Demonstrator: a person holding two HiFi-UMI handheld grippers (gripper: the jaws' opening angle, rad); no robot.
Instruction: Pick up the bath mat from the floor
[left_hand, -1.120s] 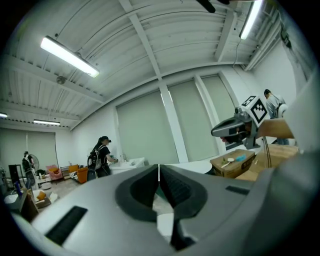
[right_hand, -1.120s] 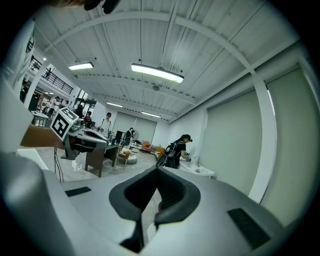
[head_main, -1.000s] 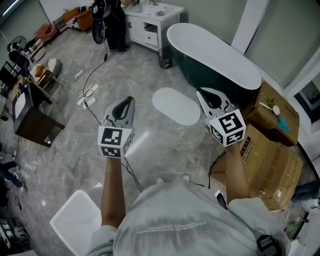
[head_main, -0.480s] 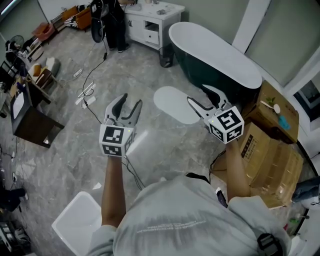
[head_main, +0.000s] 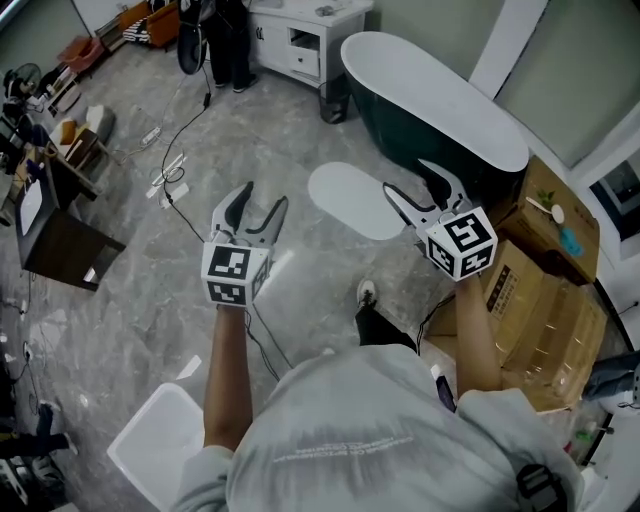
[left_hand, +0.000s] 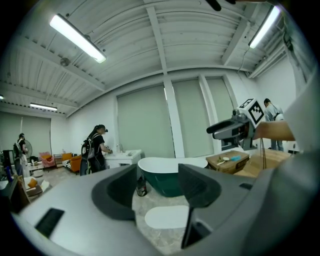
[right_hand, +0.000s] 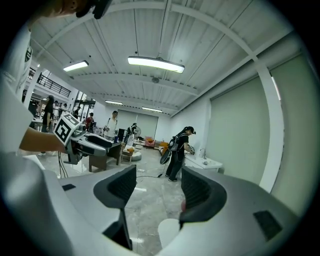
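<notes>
A pale oval bath mat (head_main: 355, 200) lies flat on the grey marble floor beside the dark green bathtub (head_main: 432, 100); the left gripper view shows the mat (left_hand: 167, 217) low between the jaws, far off. My left gripper (head_main: 257, 204) is held in the air left of the mat, its jaws opening with nothing between them. My right gripper (head_main: 421, 186) hovers over the mat's right end near the tub, its jaws opening too and empty. The right gripper view catches only a corner of the mat (right_hand: 170, 234) at the bottom.
Cardboard boxes (head_main: 545, 290) are stacked at the right beside the tub. Cables (head_main: 175, 180) trail over the floor at the left. A white bin (head_main: 155, 445) stands near my left side. A person (head_main: 225, 40) stands at a white vanity (head_main: 305, 35) at the back. My foot (head_main: 368, 295) steps forward.
Both grippers went from shut to open. My foot has stepped forward into view, and the mat and tub sit slightly lower and closer in the head view.
</notes>
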